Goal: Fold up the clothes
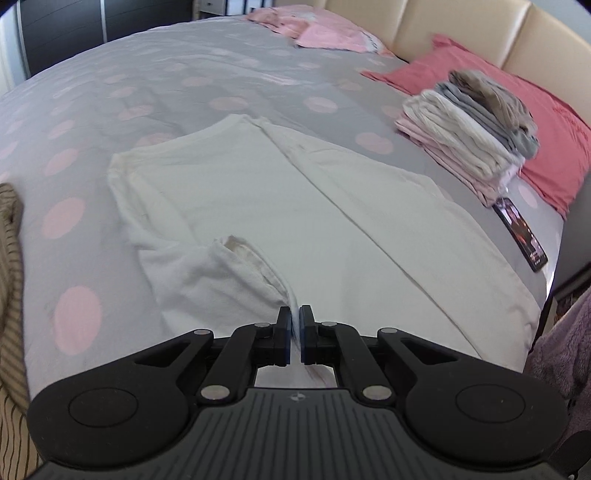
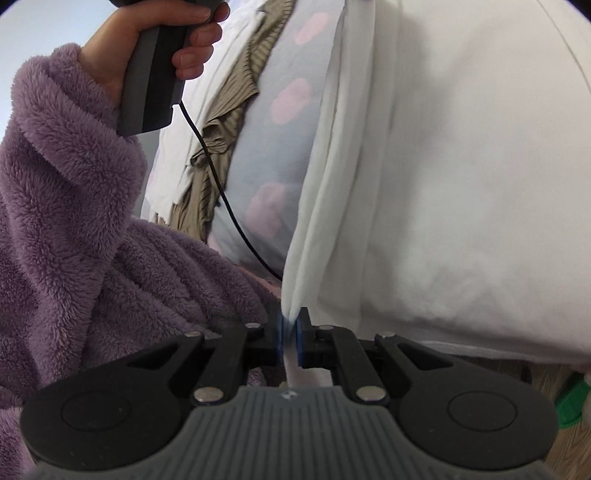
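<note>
A white T-shirt (image 1: 280,206) lies spread on the grey bedcover with pink dots (image 1: 110,96), one side folded over along a long crease. My left gripper (image 1: 294,317) is shut on the shirt's sleeve, which is lifted and folded inward. In the right wrist view the same white T-shirt (image 2: 461,166) fills the right half. My right gripper (image 2: 291,321) is shut on its near edge, and the cloth rises in a fold from the pads. A hand in a purple fleece sleeve (image 2: 62,155) grips the handle of the left gripper at the upper left.
A stack of folded clothes (image 1: 472,125) sits on the right by a red pillow (image 1: 524,122). A phone (image 1: 521,232) lies near the bed's right edge. Pink garments (image 1: 325,29) lie at the far end. A striped brown garment (image 1: 11,258) is at the left, striped brown garment (image 2: 229,110).
</note>
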Demonstrator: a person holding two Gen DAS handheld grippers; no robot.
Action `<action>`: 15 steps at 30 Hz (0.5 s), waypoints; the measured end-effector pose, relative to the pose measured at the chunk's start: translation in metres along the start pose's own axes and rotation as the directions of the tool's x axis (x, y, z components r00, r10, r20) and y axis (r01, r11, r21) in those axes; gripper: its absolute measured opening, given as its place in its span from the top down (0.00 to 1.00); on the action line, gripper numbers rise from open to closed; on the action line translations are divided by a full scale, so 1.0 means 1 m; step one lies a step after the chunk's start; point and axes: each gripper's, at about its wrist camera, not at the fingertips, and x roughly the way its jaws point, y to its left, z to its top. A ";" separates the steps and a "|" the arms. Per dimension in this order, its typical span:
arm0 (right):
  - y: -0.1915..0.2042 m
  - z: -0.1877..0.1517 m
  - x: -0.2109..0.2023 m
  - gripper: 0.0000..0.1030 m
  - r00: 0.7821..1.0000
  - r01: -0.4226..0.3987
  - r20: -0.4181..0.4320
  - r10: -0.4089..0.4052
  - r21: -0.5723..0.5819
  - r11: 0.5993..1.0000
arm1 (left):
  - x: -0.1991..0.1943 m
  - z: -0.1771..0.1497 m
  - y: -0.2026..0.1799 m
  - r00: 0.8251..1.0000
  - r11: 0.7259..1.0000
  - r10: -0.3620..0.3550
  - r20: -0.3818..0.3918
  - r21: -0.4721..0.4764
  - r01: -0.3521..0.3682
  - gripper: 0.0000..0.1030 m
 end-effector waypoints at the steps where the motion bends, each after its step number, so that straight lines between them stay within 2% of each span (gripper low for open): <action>1: -0.003 0.000 -0.001 0.92 1.000 0.003 0.001 -0.003 0.010 1.000 | 0.005 0.002 -0.004 1.000 1.000 -0.004 -0.009 0.012 0.004 0.98; 9: -0.025 -0.001 -0.003 0.92 1.000 0.029 -0.004 -0.029 0.079 0.996 | 0.044 0.008 -0.020 0.996 0.998 -0.006 -0.091 0.060 0.011 0.98; 15: -0.048 -0.002 0.000 0.92 0.998 0.065 -0.017 -0.064 0.133 0.989 | 0.070 0.006 -0.022 0.990 0.998 0.021 -0.142 0.068 -0.012 0.98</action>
